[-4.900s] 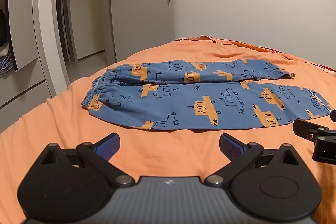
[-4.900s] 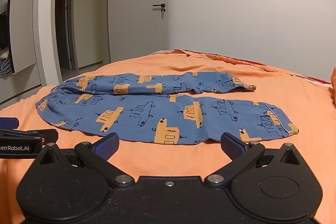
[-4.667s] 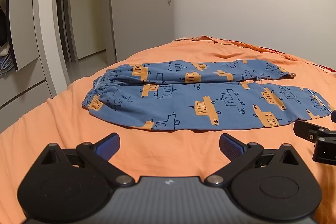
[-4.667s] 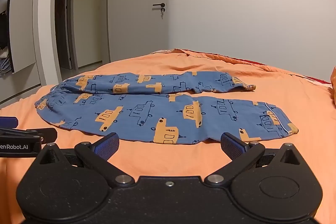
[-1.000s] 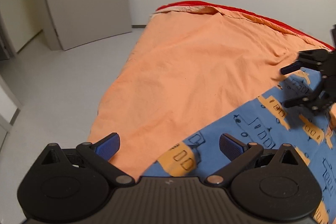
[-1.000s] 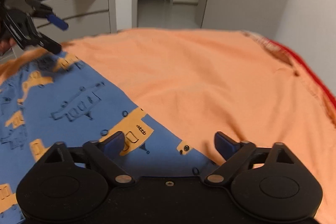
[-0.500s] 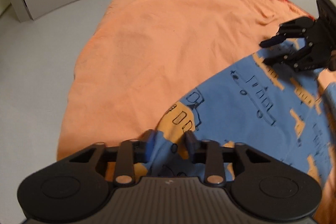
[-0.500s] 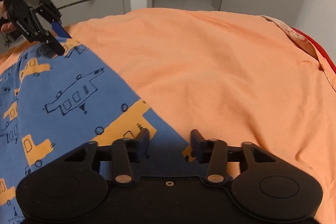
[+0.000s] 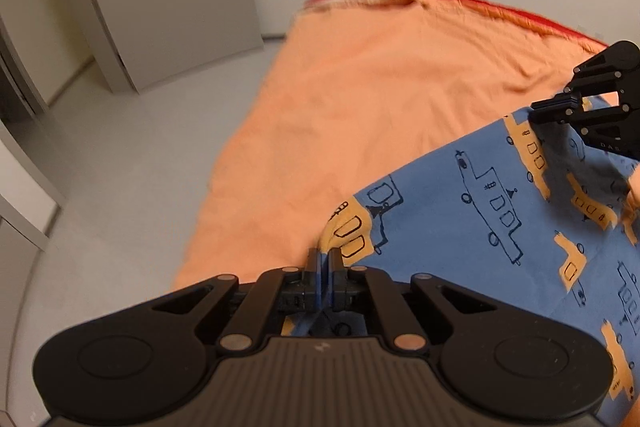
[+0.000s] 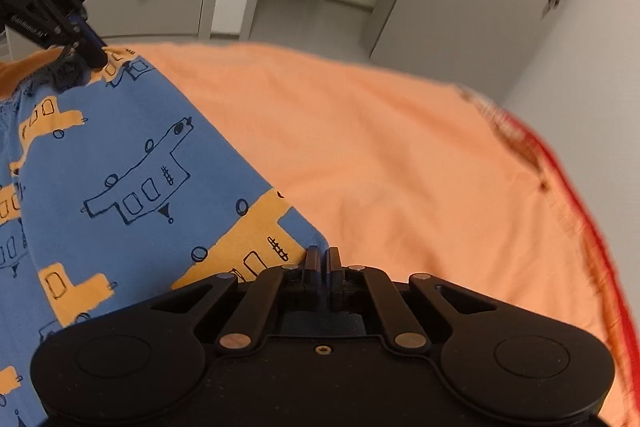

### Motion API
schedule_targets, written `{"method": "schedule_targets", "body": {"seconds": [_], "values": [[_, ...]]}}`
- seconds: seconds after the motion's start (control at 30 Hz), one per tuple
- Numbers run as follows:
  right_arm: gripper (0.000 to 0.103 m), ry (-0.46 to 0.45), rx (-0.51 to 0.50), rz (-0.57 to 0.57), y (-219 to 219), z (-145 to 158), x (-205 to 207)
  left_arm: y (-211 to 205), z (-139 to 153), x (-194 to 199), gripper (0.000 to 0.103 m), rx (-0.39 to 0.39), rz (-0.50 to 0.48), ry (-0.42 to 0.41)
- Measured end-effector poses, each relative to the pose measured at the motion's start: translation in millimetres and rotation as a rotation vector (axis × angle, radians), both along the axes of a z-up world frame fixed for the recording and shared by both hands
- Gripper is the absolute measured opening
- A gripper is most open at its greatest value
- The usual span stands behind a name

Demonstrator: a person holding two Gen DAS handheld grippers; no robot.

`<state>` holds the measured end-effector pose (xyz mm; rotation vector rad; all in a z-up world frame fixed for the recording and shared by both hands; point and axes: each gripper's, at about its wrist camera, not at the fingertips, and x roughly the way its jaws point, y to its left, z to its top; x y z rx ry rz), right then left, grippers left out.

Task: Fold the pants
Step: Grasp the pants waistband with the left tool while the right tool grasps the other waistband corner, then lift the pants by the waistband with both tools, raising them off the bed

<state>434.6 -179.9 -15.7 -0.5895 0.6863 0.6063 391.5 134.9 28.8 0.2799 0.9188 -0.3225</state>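
Left gripper (image 9: 325, 259): we are pinching the blue pants (image 9: 492, 211) at their waistband end, fingers pressed together on the cloth.
Right gripper (image 10: 322, 257): we are clamping the same long edge of the pants (image 10: 120, 163) near the cuff end, jaws closed on fabric.
Pants: they are lying stretched between our two grippers on the orange bedspread (image 9: 360, 107), along its near side.
Bedspread's far edge: a red border (image 10: 592, 227) is showing beside the white wall.
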Motion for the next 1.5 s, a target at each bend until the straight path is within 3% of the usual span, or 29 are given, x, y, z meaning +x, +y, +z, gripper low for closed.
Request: {"method": "schedule_targets", "body": {"seconds": [0.2,0.3,0.4,0.47,0.53,0.73,0.9,0.97,1.0,1.03,1.07,1.1,1.2,1.33,1.37,1.47,1.5], "values": [[0.0,-0.226,-0.05,-0.051,22,19,9,-5,12,13,0.002,0.064,0.118,-0.148],[0.0,-0.301,-0.06,-0.092,41,12,32,-10,-6,33,0.002,0.111,0.159,-0.129],[0.0,-0.218,-0.12,-0.103,58,-23,61,-9,-32,47,0.003,0.117,0.179,-0.072],[0.0,-0.152,-0.134,-0.116,63,-45,68,-4,-42,53,0.005,0.087,0.185,-0.043],[0.001,-0.148,-0.129,-0.119,61,-57,67,4,-44,58,0.011,0.036,0.189,-0.028],[0.002,-0.134,-0.021,-0.13,40,-41,68,31,-51,67,0.018,-0.116,0.189,0.055],[0.002,-0.14,0.009,-0.137,31,-31,60,43,-51,71,0.019,-0.182,0.24,0.1],[0.001,-0.165,0.002,-0.129,34,-26,48,43,-52,73,0.024,-0.174,0.244,0.108],[0.001,-0.173,0.008,-0.129,32,-24,45,42,-51,74,0.041,-0.16,0.248,0.101],[0.001,-0.183,0.016,-0.131,29,-20,41,42,-50,74,0.069,-0.139,0.261,0.09],[0.0,-0.192,0.022,-0.133,27,-16,39,43,-48,74,0.077,-0.121,0.284,0.073],[0.0,-0.202,0.025,-0.133,25,-13,37,46,-47,74,0.081,-0.123,0.299,0.06],[0.0,-0.227,0.037,-0.131,20,-5,28,60,-43,75,0.077,-0.199,0.339,0.071],[0.0,-0.187,0.063,-0.13,17,-5,26,73,-37,73,0.077,-0.282,0.373,0.067],[0.009,-0.156,0.08,-0.126,17,-6,29,73,-37,74,0.077,-0.286,0.372,0.068],[0.051,-0.107,0.123,-0.114,19,-7,31,71,-37,75,0.077,-0.26,0.347,0.084],[0.057,-0.103,0.132,-0.109,20,-7,34,69,-38,76,0.077,-0.241,0.342,0.087]]}}
